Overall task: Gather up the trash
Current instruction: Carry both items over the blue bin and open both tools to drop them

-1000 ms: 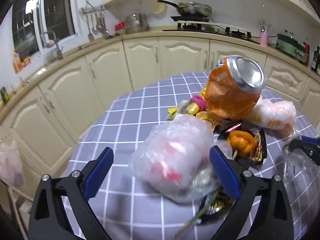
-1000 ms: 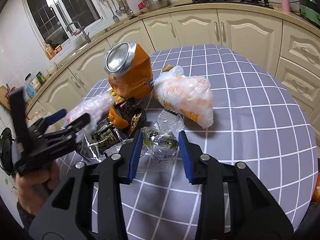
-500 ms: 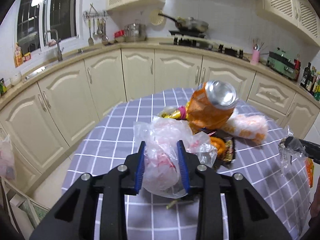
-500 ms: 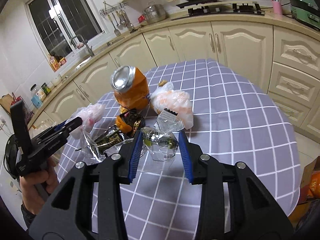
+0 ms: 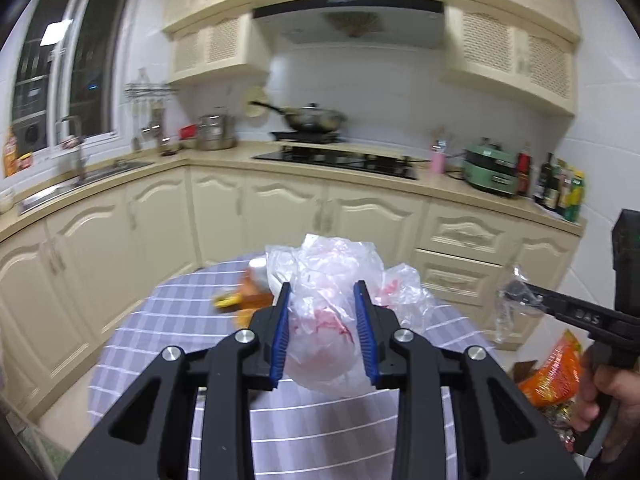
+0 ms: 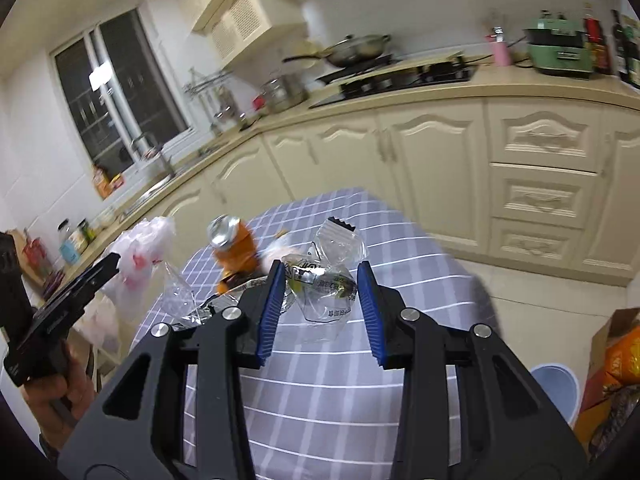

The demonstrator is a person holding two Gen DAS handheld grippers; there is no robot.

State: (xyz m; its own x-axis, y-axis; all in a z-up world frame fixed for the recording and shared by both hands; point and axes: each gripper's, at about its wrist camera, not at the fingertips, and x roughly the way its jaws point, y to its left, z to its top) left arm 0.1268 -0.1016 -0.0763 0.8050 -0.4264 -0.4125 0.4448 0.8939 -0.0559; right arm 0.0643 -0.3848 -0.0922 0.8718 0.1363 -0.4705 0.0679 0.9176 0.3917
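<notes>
Both jaws are clamped: the left gripper [image 5: 323,326] on a white plastic bag [image 5: 324,344], the right gripper [image 6: 322,308] on a clear wrapper [image 6: 324,288]. Both are held level above the checked table [image 6: 340,380], where an orange can [image 6: 234,248], somewhat blurred, is seen.

A round table [image 6: 360,380] with a lilac cloth gridded in white fills the lower middle of the right wrist view. Toward its far left edge an orange drink can [image 6: 234,246] stands tilted, its silver top facing the camera. Crumpled foil wrappers [image 6: 224,300] lie just in front of the can. The left wrist view shows the same table [image 5: 168,320] at lower centre, blurred.
</notes>
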